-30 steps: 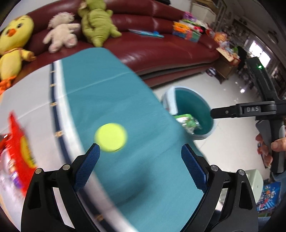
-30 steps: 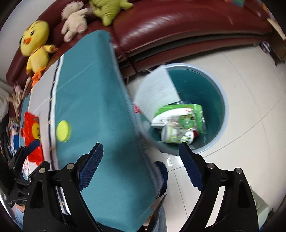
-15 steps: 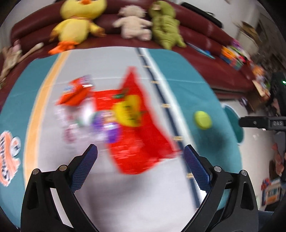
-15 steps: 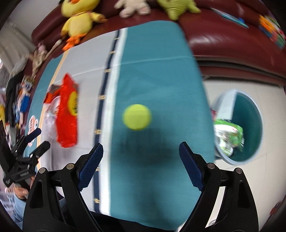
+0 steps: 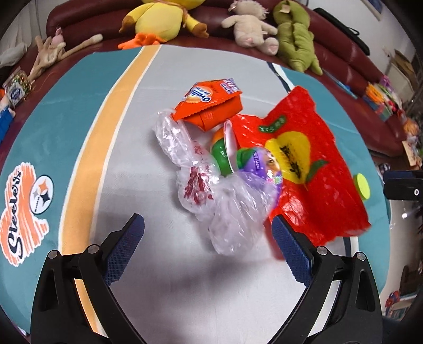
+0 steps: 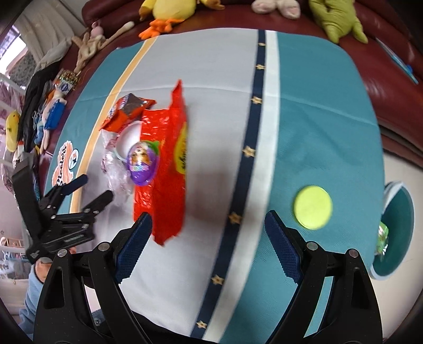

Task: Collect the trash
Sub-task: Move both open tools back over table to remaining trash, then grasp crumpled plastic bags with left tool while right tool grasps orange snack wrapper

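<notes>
A heap of trash lies on the cloth-covered table [image 5: 158, 264]: an orange Ovaltine carton [image 5: 211, 103], a crumpled clear plastic bag [image 5: 224, 209], a purple and green cup [image 5: 253, 164], and a flat red bag [image 5: 312, 169]. My left gripper [image 5: 207, 246] is open, just short of the clear bag. My right gripper [image 6: 207, 246] is open and empty above the table, with the red bag [image 6: 166, 164] at its left finger and a yellow-green lid [image 6: 313, 203] to its right. The teal trash bin [image 6: 396, 225] stands off the table's right edge, holding a green wrapper [image 6: 382, 238].
A dark red sofa [image 5: 343, 66] with a yellow duck [image 5: 164, 21], a beige toy [image 5: 251, 26] and a green toy [image 5: 296, 39] runs behind the table. The left gripper [image 6: 90, 190] shows at the left of the right wrist view. Clutter lies beyond the table's left edge.
Both grippers swung left, away from the bin. The left one now faces the trash heap up close; the right one moved from over the bin to over the table's middle.
</notes>
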The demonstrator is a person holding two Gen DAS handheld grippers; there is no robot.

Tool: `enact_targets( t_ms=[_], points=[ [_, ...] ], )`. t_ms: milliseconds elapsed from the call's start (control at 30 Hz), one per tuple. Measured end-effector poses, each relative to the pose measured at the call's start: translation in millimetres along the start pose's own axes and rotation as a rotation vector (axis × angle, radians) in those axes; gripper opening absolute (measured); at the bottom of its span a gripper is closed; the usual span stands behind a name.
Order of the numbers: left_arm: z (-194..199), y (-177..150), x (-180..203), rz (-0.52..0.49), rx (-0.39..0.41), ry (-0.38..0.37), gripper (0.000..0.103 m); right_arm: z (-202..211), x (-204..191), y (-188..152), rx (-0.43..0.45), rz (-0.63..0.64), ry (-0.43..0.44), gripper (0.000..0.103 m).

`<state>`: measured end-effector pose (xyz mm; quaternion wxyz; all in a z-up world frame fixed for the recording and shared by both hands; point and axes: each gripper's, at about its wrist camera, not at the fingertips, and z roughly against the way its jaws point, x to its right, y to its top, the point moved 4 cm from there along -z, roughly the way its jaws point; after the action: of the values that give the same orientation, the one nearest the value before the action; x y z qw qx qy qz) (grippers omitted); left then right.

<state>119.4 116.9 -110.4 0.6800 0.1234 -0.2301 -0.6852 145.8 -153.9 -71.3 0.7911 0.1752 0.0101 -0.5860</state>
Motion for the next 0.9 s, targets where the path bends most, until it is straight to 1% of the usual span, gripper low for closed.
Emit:
enact_targets(
  t_ms=[133, 200, 267, 333, 367, 400, 433, 533, 700, 900],
  points=[
    [-12.1, 1.8, 7.1, -0.024, -0.005, -0.009, 0.097, -12.8, -11.1, 7.1, -0.025, 0.008, 0.007, 0.083],
    [-15.4, 2.9, 9.4, -0.042, 0.013, 0.001, 0.096, -19.0, -16.1, 9.1, -0.037, 0.012, 0.010, 0.083],
    [-16.9, 2.0, 9.3, -0.046, 0.021, 0.001, 0.078, -24.7, -20.9, 12.4, -0.049, 0.014, 0.019, 0.083],
    [-18.3, -0.1, 4.7, -0.031, 0.012, -0.020, 0.052, -30.3, -27.6, 14.8, -0.059, 0.016, 0.025, 0.083],
    [-17.9, -1.5, 1.5, -0.027, 0.014, -0.022, 0.042, -32.7, -30.2, 15.8, -0.064, 0.018, 0.028, 0.083],
    [-18.1, -3.1, -3.4, -0.020, 0.010, -0.022, 0.033, -35.5, -33.8, 17.0, -0.070, 0.021, 0.031, 0.083],
    [-16.7, -4.5, -8.6, -0.009, 0.011, -0.035, 0.029, -38.1, -37.0, 17.6, -0.073, 0.026, 0.031, 0.083],
    [-8.5, -8.5, -20.1, -0.009, 0.025, -0.038, 0.024, -49.1, -47.2, 19.1, -0.089, 0.044, 0.029, 0.083],
    [2.4, -18.9, -37.7, -0.016, 0.026, -0.041, 0.024, -74.5, -63.8, 19.6, -0.124, 0.062, 0.029, 0.083],
    [9.9, -26.9, -50.7, 0.009, 0.024, -0.081, 0.024, -103.7, -82.7, 17.8, -0.153, 0.092, 0.008, 0.083]
  ],
)
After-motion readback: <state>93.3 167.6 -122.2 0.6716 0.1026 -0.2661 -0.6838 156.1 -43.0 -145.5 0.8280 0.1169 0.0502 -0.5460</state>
